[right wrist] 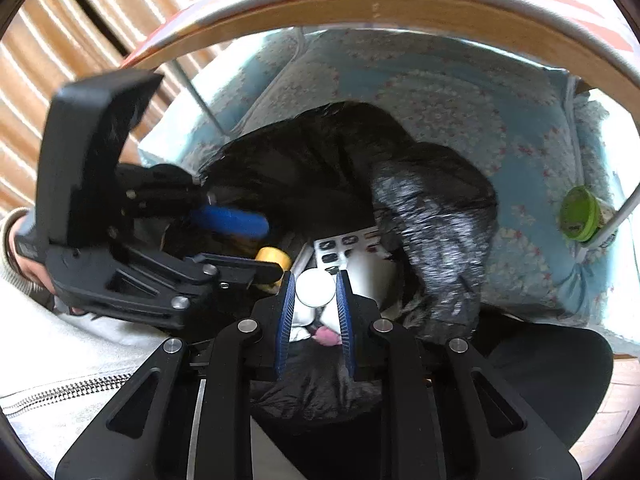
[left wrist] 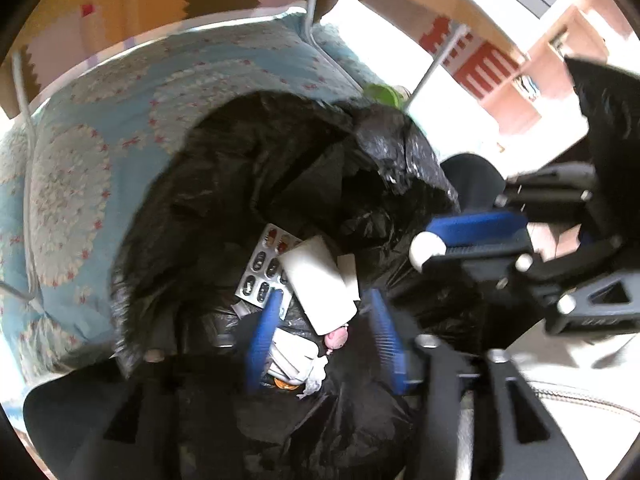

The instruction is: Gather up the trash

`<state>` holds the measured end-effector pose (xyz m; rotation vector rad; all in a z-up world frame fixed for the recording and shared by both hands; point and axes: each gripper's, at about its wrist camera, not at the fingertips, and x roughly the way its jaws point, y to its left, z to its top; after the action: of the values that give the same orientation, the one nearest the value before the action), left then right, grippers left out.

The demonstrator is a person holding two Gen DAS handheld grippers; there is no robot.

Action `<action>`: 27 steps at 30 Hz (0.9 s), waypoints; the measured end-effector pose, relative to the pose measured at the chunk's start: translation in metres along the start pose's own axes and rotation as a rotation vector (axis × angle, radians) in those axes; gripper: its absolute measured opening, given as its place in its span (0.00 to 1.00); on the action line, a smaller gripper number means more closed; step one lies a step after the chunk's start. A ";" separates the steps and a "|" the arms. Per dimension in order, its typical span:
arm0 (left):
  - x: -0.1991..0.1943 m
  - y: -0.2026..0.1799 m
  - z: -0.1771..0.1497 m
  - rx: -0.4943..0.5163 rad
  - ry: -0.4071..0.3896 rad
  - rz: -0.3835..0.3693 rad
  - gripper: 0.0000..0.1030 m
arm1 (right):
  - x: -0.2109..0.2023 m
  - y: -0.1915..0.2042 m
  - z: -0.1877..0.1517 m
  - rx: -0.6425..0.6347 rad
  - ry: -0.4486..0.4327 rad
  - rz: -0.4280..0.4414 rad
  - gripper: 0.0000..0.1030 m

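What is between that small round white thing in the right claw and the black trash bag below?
Nothing visible. The right gripper holds the small white round object directly above the open black plastic trash bag; the left gripper hovers open alongside.

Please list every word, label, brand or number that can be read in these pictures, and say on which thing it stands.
No text can be read in either view.
Green lid: dark marks, too blurred to read.
Jar label under that lid: too small and blurred.
Pill blister pack: only pill pockets visible, no print.
White card: blank.
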<state>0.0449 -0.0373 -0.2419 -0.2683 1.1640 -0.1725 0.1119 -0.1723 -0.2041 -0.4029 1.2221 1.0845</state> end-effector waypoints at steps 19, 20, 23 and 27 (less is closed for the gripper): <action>-0.067 -0.001 -0.011 -0.005 -0.129 0.030 0.48 | -0.014 0.003 0.004 -0.011 -0.020 -0.012 0.35; -0.070 -0.002 -0.011 -0.003 -0.135 0.036 0.48 | -0.018 0.003 0.004 -0.010 -0.018 -0.007 0.37; -0.080 -0.005 -0.012 0.003 -0.145 0.038 0.53 | -0.026 0.010 0.005 -0.033 -0.019 -0.002 0.43; -0.090 -0.014 -0.012 0.018 -0.163 0.030 0.65 | -0.044 0.018 0.004 -0.060 -0.044 0.013 0.56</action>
<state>-0.0006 -0.0274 -0.1631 -0.2438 1.0037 -0.1321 0.1015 -0.1801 -0.1585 -0.4149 1.1572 1.1376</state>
